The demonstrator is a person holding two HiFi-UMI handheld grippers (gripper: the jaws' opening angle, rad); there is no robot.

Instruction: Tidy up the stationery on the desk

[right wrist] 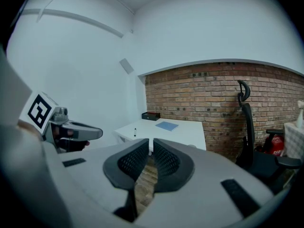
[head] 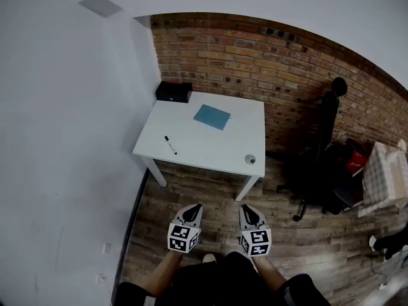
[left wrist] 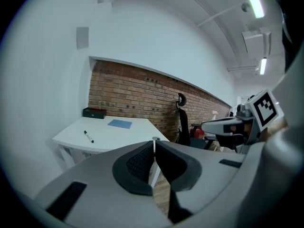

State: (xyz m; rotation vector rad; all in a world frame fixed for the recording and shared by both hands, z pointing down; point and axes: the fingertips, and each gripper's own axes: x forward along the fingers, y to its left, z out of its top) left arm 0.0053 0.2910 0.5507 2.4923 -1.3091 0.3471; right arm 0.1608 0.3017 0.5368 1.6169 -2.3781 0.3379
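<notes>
A white desk stands against the brick wall, some way ahead of me. On it lie a black marker near the left front, a blue notebook toward the back, a black box at the back left corner and a small round grey object at the right front. The marker and the notebook also show in the left gripper view. My left gripper and right gripper are held side by side over the wooden floor, short of the desk, both shut and empty.
A black office chair stands right of the desk, with a red object and a checked bag beyond it. A white wall runs along the left. Wooden floor lies between me and the desk.
</notes>
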